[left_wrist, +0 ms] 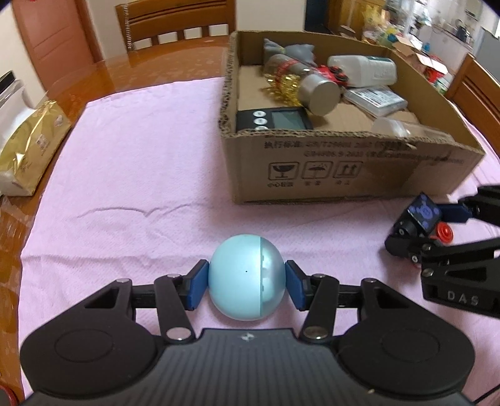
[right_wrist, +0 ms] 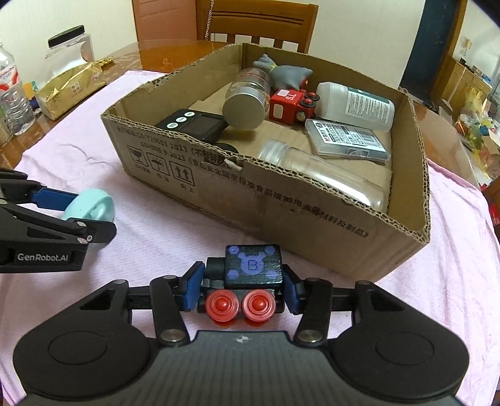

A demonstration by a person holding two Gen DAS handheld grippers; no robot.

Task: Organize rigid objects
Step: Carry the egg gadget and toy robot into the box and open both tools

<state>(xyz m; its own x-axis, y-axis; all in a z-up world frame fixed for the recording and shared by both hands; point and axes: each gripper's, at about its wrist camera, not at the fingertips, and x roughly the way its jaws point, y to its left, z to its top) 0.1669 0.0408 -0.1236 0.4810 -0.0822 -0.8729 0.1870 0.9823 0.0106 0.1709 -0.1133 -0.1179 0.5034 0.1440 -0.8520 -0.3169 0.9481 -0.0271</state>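
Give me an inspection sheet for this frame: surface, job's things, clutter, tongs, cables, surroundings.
Surface: pink cloth over a glossy wooden table.
Job's things: blue ball and black toy car, both outside the cardboard box; box holds a timer, a jar, a red toy car, a white bottle and more.
Clutter: gold packet, water bottle.
Tongs: left tongs shut on the blue ball; right tongs shut on the black toy car.
Cables: nothing seen.
Surroundings: wooden chairs.
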